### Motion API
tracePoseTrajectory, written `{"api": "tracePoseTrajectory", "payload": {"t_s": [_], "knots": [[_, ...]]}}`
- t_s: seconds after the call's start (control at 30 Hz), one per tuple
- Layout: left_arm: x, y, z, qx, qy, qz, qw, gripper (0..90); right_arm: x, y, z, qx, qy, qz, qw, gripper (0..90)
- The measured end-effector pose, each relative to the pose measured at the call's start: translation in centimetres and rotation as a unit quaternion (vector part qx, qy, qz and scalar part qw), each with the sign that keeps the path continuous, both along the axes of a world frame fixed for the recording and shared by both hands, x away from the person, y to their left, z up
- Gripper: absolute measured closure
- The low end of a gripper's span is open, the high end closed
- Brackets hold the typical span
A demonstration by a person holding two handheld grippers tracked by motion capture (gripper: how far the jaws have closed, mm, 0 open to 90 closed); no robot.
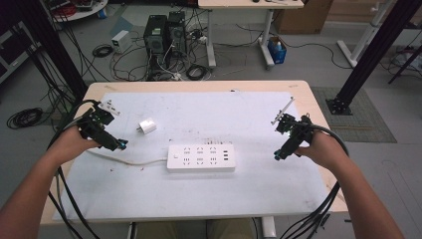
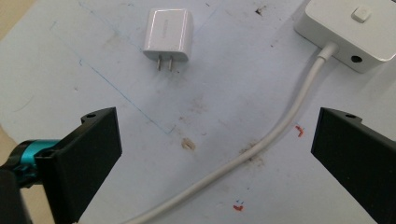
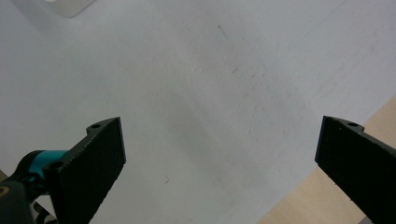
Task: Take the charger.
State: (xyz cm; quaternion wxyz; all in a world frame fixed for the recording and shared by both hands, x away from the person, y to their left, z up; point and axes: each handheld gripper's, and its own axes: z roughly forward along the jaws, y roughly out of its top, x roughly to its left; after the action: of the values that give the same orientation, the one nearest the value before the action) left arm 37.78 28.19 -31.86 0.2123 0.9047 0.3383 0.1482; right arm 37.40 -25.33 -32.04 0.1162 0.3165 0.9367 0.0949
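Note:
A white power strip (image 1: 200, 158) lies flat at the middle of the white mat, its end block (image 2: 355, 32) at the top right of the left gripper view. Its white cable (image 1: 127, 160) runs left toward my left gripper (image 1: 119, 145) and passes between the wide-apart jaws as a curve (image 2: 261, 144). A small white charger plug (image 1: 147, 126) rests on the mat beyond that gripper, prongs pointing back at it (image 2: 168, 39). My left gripper (image 2: 215, 158) is open and holds nothing. My right gripper (image 1: 278, 154) hovers open over bare mat at the right, right of the strip (image 3: 219, 163).
The white mat (image 1: 209, 194) covers most of the wooden table (image 1: 318, 107), whose right edge (image 3: 327, 196) lies close under the right gripper. Beyond the table stand computer towers (image 1: 164, 35), tangled cables and black frame posts on the floor.

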Motion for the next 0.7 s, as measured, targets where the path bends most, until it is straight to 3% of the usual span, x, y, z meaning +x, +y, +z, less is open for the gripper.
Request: {"api": "tracePoseTrajectory", "payload": {"t_s": [0.17,0.2,0.23,0.33,0.7], "knots": [[0.2,0.0,0.1,-0.01,-0.001,-0.001,0.9999,1.7,-0.3,0.0,0.0,0.007,0.001,-0.004,1.0,1.0],[0.5,-0.3,0.3,-0.03,-0.001,-0.017,0.9994,1.7,-0.5,-0.2,-0.2,0.015,0.003,-0.007,0.9999,1.0],[0.7,-0.3,0.5,-0.031,-0.005,-0.019,0.9993,1.7,-0.6,-0.3,-0.3,0.018,0.003,-0.009,0.9998,1.0],[1.3,-0.4,0.9,-0.039,-0.013,-0.001,0.9991,1.7,-0.6,-0.4,-0.5,0.02,0.003,-0.013,0.9997,1.0],[2.5,-0.9,1.2,-0.061,-0.047,-0.001,0.997,1.7,-0.2,-0.4,-0.2,0.025,0.005,-0.018,0.9995,1.0]]}}
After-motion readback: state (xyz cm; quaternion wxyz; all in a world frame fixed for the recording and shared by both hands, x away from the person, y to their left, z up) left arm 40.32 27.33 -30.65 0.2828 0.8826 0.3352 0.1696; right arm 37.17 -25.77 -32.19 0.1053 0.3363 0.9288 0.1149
